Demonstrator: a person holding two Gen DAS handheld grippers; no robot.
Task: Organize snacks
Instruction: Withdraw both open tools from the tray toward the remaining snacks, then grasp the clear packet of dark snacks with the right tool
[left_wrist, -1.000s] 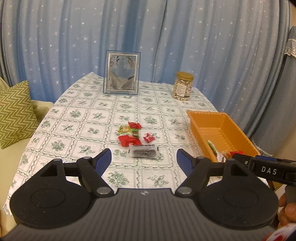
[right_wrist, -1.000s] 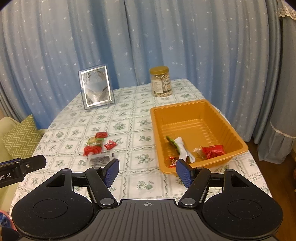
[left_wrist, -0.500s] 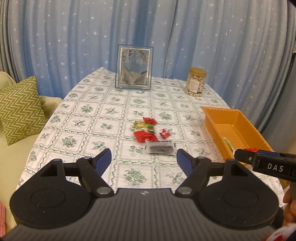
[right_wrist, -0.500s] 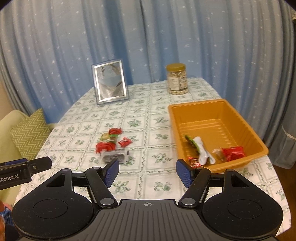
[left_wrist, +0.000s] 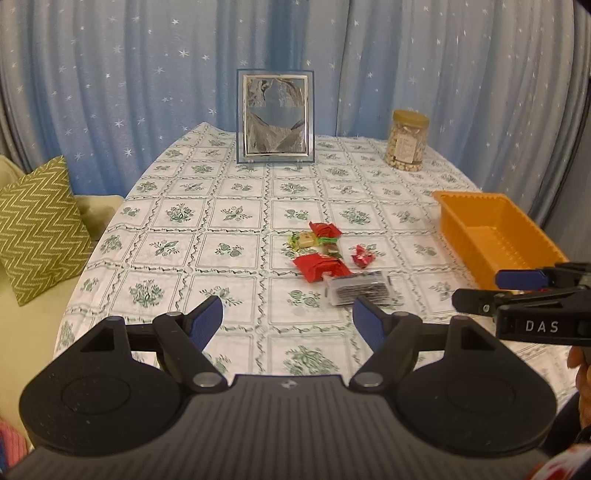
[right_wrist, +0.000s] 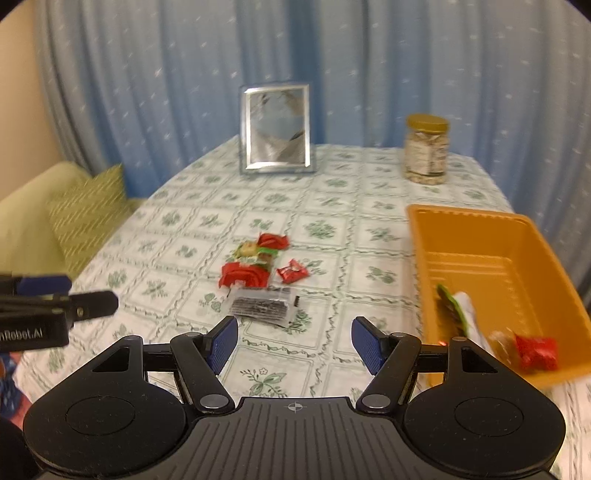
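Table (left_wrist: 177, 221): covered in a white cloth with green floral squares, backed by a blue star-print curtain (left_wrist: 110, 74).

Loose snacks, 1 cluster at mid-table: large red packet (left_wrist: 318, 266); small red wrapped sweet (left_wrist: 363, 255); second red packet (left_wrist: 325, 229) at the far edge; green-and-cream sweets (left_wrist: 308, 240) between them; clear packet with dark contents (left_wrist: 356, 288) nearest the cameras, touching the large red packet.

Orange tray (right_wrist: 480, 236): to the right of the cluster, apart from it. Contents, near end: red packet (right_wrist: 535, 350), green wrapper (right_wrist: 452, 306), white item (right_wrist: 471, 314); the right wrist view is blurred here, so there may be more.

Left gripper (left_wrist: 288, 319): jaws apart, nothing between them, hanging over the near cloth short of the clear packet.

Right gripper (right_wrist: 294, 341): jaws apart, empty, likewise short of the clear packet.

Other items: framed picture (left_wrist: 275, 118) upright at the far edge; lidded jar (left_wrist: 406, 140) to its right; zigzag green cushion (left_wrist: 37, 229) on a sofa at left.
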